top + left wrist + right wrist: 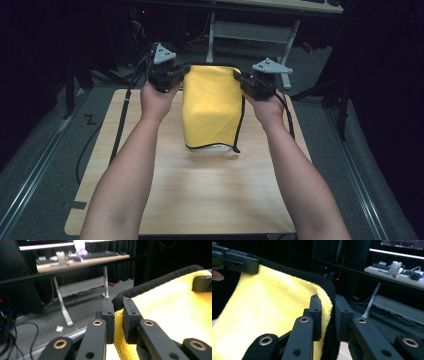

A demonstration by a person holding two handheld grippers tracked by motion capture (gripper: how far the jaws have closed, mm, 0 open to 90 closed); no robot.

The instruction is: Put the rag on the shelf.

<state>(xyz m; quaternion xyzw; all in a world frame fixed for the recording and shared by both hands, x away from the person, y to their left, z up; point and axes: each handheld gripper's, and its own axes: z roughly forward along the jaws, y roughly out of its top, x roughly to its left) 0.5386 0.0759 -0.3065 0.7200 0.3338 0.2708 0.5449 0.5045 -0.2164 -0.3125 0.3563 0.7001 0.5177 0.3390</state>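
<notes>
A yellow cloth [210,107] with a black hem hangs folded above the wooden table [200,195], held up by its two top corners. My left gripper [181,75] is shut on the top left corner; in the left gripper view the jaws pinch the yellow cloth [175,310] at my left gripper [118,315]. My right gripper [241,80] is shut on the top right corner, and in the right gripper view the yellow cloth [269,312] and its hem pass between the jaws of my right gripper [328,312]. The cloth's lower edge hangs just above the tabletop.
Behind the table stands a desk [280,6] on white legs, with keyboards and small items on it [82,258]. Black cables [120,125] trail from the grippers over the table's left edge to the grey floor. Dark curtains surround the area.
</notes>
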